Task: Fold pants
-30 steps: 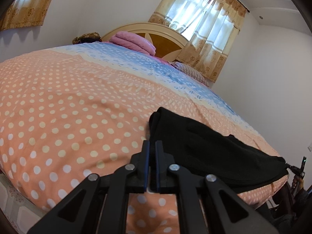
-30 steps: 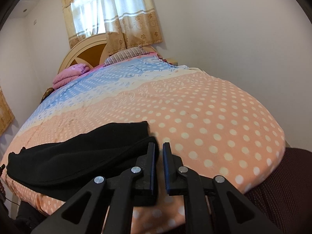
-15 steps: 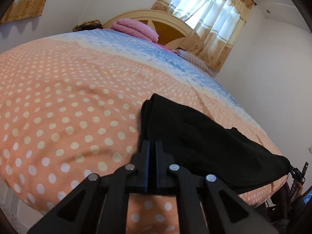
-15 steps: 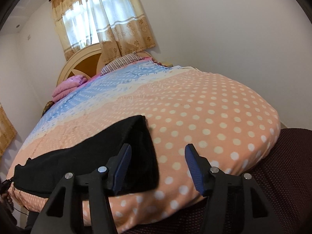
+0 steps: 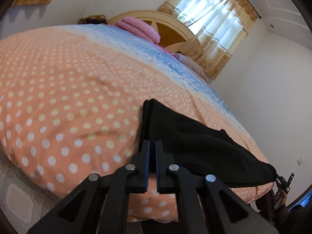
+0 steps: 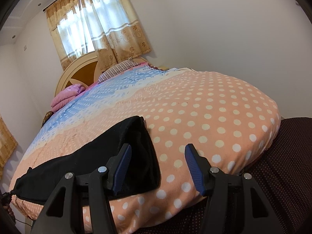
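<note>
The black pants (image 5: 195, 142) lie in a long strip across the near edge of the bed, also in the right wrist view (image 6: 93, 156). My left gripper (image 5: 152, 146) is at the pants' left end, jaws nearly together with a narrow gap; dark cloth shows between them, so it looks shut on that end. My right gripper (image 6: 157, 153) is open wide at the pants' right end, its left finger (image 6: 122, 161) over the cloth, its right finger (image 6: 193, 163) over the bedspread, holding nothing.
The bed (image 5: 68, 89) has an orange polka-dot and blue bedspread (image 6: 204, 105). A folded pink blanket (image 5: 136, 27) and a striped pillow (image 6: 119, 70) lie by the headboard. A dark dotted surface (image 6: 282, 165) is at the right. Tiled floor (image 5: 13, 195) is at the left.
My right gripper has opened and let go of the pants' right end, then drawn back and tilted up. My left gripper stays closed on the left end, with the view tilting.
</note>
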Tool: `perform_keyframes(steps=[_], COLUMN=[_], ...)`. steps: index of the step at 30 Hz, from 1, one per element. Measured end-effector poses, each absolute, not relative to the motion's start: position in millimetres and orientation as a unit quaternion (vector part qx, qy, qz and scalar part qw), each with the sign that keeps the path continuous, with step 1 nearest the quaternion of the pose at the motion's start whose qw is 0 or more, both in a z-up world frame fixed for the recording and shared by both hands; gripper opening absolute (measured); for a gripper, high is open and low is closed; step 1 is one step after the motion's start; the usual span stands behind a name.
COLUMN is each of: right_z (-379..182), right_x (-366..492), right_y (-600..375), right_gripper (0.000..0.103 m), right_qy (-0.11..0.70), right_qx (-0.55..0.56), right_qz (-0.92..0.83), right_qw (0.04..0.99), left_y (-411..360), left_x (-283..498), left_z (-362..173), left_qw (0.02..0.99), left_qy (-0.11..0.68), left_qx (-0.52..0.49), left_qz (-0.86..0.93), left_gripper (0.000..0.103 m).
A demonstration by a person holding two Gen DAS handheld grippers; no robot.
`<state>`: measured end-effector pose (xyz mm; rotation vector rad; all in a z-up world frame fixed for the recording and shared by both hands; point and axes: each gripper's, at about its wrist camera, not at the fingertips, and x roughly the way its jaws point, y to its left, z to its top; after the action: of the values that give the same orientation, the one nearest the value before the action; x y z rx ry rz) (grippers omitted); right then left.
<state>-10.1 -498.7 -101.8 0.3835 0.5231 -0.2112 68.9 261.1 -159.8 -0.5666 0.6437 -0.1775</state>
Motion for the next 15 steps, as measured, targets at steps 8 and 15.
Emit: perform_keyframes(steps=[8, 15], right_z=[-102.7, -99.5], right_x=[-14.6, -26.1], right_y=[-500.7, -506.5], right_gripper=[0.062, 0.068], right_qy=[0.259, 0.265], right_qx=[0.212, 0.262], right_qz=[-0.099, -0.092], right_qw=[0.937, 0.923], left_y=[259.8, 256.6], left_x=[69.7, 73.0], left_z=[-143.1, -159.2], left_qw=[0.909, 0.902], left_qy=[0.3, 0.312], left_qx=[-0.271, -0.283], left_qz=[-0.098, -0.097], left_gripper=[0.005, 0.005])
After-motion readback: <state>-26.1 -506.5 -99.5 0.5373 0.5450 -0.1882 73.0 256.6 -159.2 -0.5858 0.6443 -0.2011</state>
